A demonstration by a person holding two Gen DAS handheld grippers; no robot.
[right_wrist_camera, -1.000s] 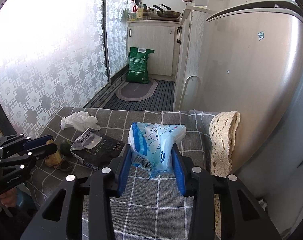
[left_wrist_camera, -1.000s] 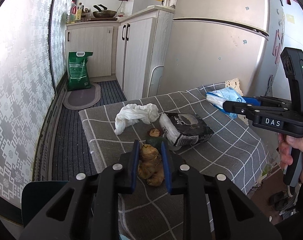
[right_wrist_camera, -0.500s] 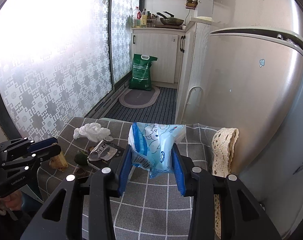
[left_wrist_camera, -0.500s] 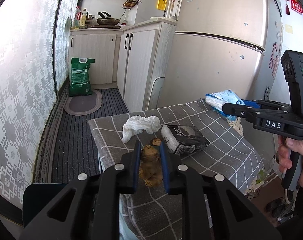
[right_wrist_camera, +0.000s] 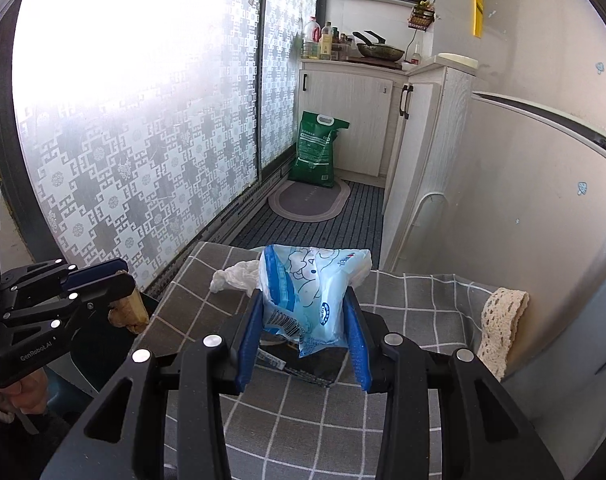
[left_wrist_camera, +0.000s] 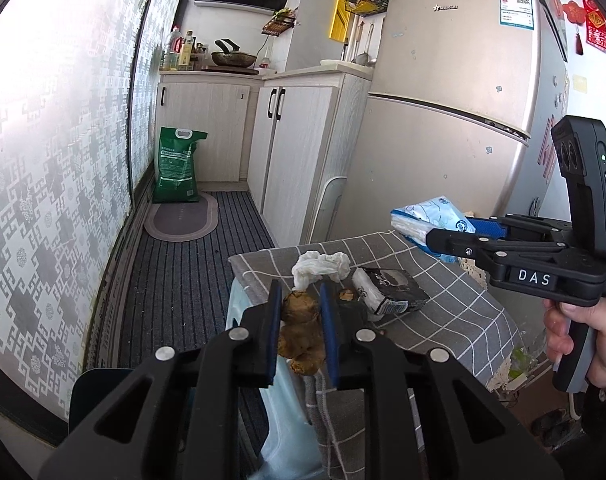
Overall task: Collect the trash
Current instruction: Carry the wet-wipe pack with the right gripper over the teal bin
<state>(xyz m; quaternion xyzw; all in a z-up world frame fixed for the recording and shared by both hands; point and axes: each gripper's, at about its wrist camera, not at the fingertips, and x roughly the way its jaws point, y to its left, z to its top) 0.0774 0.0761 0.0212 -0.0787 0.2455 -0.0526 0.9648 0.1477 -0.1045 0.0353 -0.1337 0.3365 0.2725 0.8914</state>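
My left gripper (left_wrist_camera: 299, 300) is shut on a lumpy brown ginger root (left_wrist_camera: 301, 332), held in the air at the near left edge of the table. My right gripper (right_wrist_camera: 304, 308) is shut on a pale blue tissue pack (right_wrist_camera: 307, 292), raised above the grey checked tablecloth (right_wrist_camera: 303, 432). On the cloth lie a crumpled white tissue (left_wrist_camera: 321, 266), a black packet (left_wrist_camera: 387, 290) and a small brown scrap (left_wrist_camera: 346, 294). The right wrist view shows the left gripper (right_wrist_camera: 119, 276) with the ginger (right_wrist_camera: 133, 312) at the left; the left wrist view shows the right gripper (left_wrist_camera: 435, 236) with the pack (left_wrist_camera: 427, 220).
A beige fridge (left_wrist_camera: 443, 128) stands right behind the table, with a lace cloth (right_wrist_camera: 503, 320) at that edge. A pale plastic bag (left_wrist_camera: 279, 400) hangs below the table's near left side, beside a dark teal container (left_wrist_camera: 91, 392). A green sack (right_wrist_camera: 315, 152) and cabinets (left_wrist_camera: 295, 152) stand down the corridor.
Both grippers have risen and drawn back from the table with their loads. The ginger has left the cloth and now hangs by the table's edge.
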